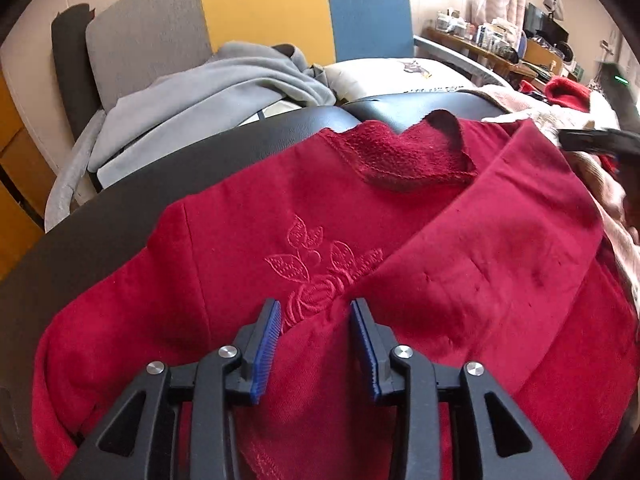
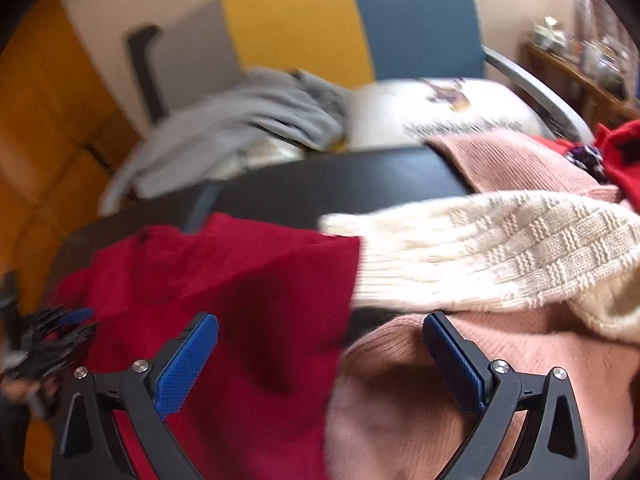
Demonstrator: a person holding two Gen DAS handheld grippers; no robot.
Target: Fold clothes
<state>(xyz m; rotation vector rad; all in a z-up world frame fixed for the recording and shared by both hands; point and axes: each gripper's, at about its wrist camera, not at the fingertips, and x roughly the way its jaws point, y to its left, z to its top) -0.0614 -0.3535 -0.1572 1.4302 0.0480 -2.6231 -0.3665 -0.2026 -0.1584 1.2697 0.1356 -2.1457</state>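
A dark red sweatshirt (image 1: 304, 216) with a stitched rose lies flat on a black padded surface (image 1: 168, 160), neck opening at the far side. Its right part is folded across the front as a diagonal flap (image 1: 500, 264). My left gripper (image 1: 316, 308) hovers open just over the rose, with red cloth lying loose between its blue pads. In the blurred right wrist view my right gripper (image 2: 320, 320) is wide open above the red sweatshirt's edge (image 2: 256, 304) and a pink knit garment (image 2: 420, 400), holding nothing. The left gripper (image 2: 60, 332) shows at the left edge.
A cream knit sweater (image 2: 500, 248) lies over the pink knit, right of the red sweatshirt. Behind the black surface a chair (image 1: 260, 12) with grey, yellow and blue back panels holds a grey hoodie (image 1: 208, 92) and a white printed pillow (image 1: 400, 74). A cluttered desk (image 1: 500, 44) stands far right.
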